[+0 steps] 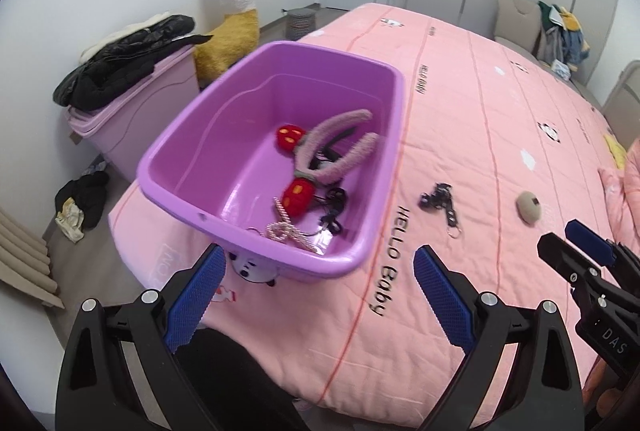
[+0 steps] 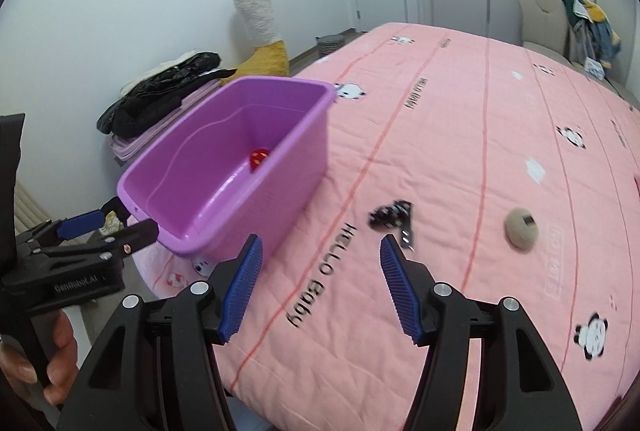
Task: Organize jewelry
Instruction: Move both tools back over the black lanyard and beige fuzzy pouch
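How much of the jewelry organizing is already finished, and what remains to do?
Done: the purple bin already holds a fuzzy pink headband, a beaded piece and dark cords. In hand: nothing; the left gripper and the right gripper are both open and empty. Left: the black keychain and the beige round item lie on the pink bed beside the bin.

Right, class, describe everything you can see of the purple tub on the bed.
The purple tub is a glossy, plastic-looking rectangular bin with rounded corners, a rolled rim and no lid. It sits upright near the corner of the pink bedspread. Inside lie a fuzzy pink headband with red knitted ornaments, a twisted cord and dark tangled pieces. Neither gripper touches it, as far as the views show.
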A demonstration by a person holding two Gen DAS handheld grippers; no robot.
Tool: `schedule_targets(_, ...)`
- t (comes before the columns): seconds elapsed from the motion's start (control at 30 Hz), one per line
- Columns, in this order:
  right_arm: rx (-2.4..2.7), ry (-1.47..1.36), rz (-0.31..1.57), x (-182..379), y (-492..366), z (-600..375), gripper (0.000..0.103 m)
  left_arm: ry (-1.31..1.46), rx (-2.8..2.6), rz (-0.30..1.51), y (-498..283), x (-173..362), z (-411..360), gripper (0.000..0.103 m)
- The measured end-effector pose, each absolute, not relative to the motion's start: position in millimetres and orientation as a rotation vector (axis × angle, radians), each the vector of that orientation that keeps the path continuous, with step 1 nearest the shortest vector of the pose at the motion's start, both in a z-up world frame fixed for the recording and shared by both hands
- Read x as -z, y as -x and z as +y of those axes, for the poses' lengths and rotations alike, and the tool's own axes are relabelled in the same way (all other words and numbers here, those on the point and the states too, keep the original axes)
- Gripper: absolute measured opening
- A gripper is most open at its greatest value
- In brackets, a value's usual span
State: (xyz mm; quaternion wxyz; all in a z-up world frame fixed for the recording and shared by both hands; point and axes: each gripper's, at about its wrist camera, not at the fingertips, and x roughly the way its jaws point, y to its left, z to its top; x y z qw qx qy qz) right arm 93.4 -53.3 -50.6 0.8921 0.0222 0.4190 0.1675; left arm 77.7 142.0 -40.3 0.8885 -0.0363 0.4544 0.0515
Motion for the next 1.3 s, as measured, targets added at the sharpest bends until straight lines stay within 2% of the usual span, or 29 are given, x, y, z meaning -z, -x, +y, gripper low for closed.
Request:
schedule_targets(0.2,-0.240,-0.079,0.894,68,-70,-108,0.060,0.070,-0.026,0.949,-74,52,101,0.094)
schedule_targets(0.47,-0.103,-0.160,0.919,102,-56,-175,0.070,0.017,0.063,0.987,-89,87,48,0.096)
schedule_targets(0.6,-0.044,-0.199,0.931,118,-62,-200,0.072,-0.010,0.080,1.017,-105,110,30,0.096)
schedule_targets(1.3,0.037,-0.213,0.986,224,-199,-276,0.073,-0.053,0.050,1.100,-234,226,-32,0.096)
